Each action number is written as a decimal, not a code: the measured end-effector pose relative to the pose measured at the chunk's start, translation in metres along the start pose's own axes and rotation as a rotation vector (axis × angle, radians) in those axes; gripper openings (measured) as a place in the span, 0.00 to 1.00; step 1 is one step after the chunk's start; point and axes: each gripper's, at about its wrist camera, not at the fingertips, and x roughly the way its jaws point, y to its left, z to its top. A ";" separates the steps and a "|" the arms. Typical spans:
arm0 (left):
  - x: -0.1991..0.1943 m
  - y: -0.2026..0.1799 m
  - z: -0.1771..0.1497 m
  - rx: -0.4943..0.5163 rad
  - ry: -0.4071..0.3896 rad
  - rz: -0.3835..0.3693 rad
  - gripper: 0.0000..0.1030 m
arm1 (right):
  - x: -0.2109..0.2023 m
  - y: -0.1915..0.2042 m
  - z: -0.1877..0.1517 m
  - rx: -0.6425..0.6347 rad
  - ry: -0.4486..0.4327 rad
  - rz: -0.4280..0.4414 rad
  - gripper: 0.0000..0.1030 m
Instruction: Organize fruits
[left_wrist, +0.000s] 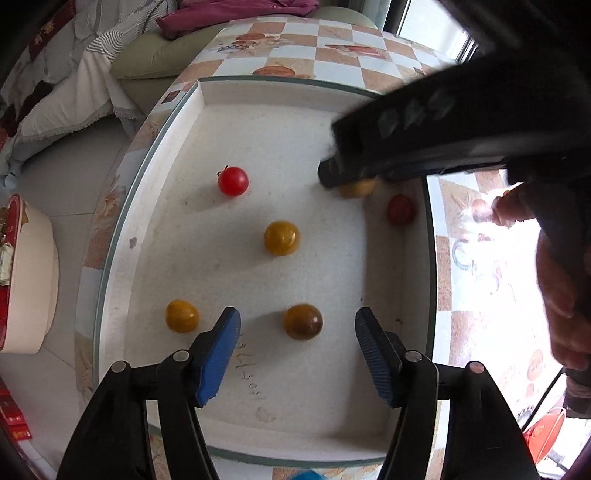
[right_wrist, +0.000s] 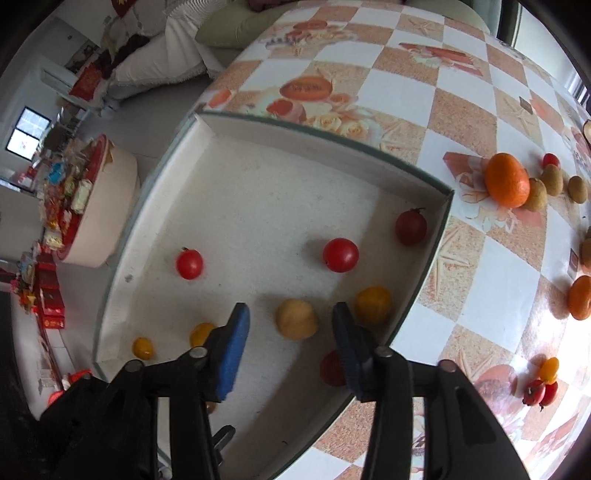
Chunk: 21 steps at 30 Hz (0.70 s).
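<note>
Left wrist view: left gripper (left_wrist: 297, 332) hangs over the white tray (left_wrist: 173, 147) with jaws apart and pads clear of the brownish-yellow tomato (left_wrist: 303, 321) lying between them on the tray floor, likely just set down there; another yellow tomato (left_wrist: 181, 316) sits just left, one (left_wrist: 281, 237) beyond, a red one (left_wrist: 233, 180) farther off, and the right gripper's dark body crosses the upper right, hiding part of a fruit. Right wrist view: right gripper (right_wrist: 291, 325) likewise stands released around a pale yellow fruit (right_wrist: 296, 319), untouched; a yellow tomato (right_wrist: 373, 305) crowds the right finger, while oranges (right_wrist: 506, 180) wait outside on the checkered table (right_wrist: 461, 266).
</note>
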 end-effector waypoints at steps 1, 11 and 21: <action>-0.001 0.001 -0.001 0.000 0.006 0.003 0.64 | -0.005 0.000 -0.001 0.007 -0.009 0.005 0.60; -0.021 0.024 -0.012 -0.061 0.031 0.037 1.00 | -0.056 0.006 -0.030 0.056 -0.054 -0.068 0.89; -0.035 0.043 -0.017 -0.079 0.051 0.127 1.00 | -0.080 0.007 -0.073 0.081 -0.061 -0.178 1.00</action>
